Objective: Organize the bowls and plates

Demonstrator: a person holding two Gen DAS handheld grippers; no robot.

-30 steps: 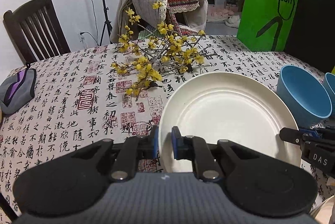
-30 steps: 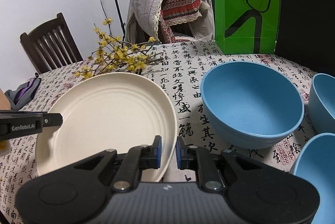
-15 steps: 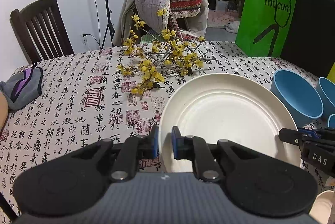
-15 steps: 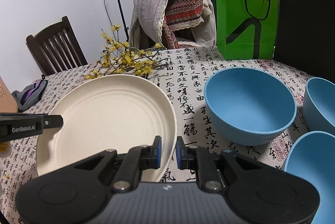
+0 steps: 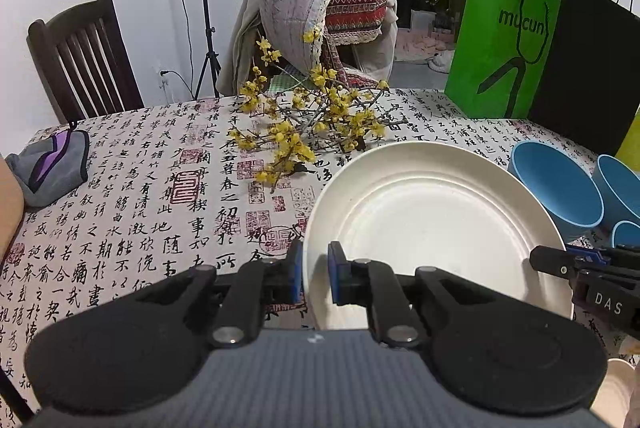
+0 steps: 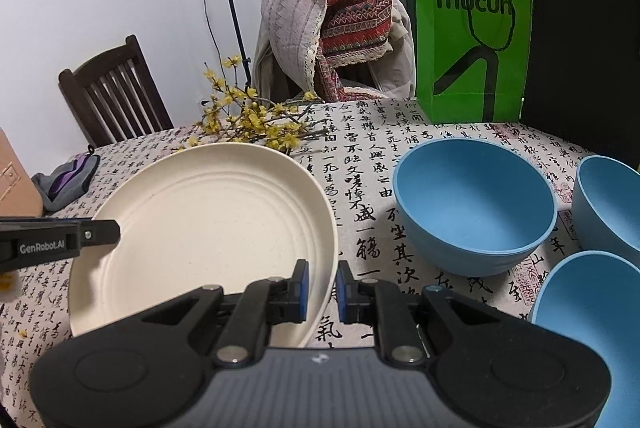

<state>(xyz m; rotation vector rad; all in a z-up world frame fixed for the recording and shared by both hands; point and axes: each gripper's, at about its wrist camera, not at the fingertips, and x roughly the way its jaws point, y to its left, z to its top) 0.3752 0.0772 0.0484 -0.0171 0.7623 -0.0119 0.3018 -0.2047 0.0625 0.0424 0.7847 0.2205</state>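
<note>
Left wrist view: my left gripper (image 5: 314, 278) and right gripper (image 6: 322, 292), each clamped on the cream plate's (image 5: 436, 224) rim, have lifted it off the tablecloth (image 5: 160, 187), ready for stacking.

Flowering twigs (image 5: 312, 123) lying at table centre; green bag (image 5: 500, 47) standing at two o'clock, wooden chair (image 5: 80, 55) and grey pouch (image 5: 52, 163) sitting toward ten.

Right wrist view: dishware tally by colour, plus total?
Cream plate: 1
Blue bowls: 3 (large, far right, near right)
Total: 4
</note>
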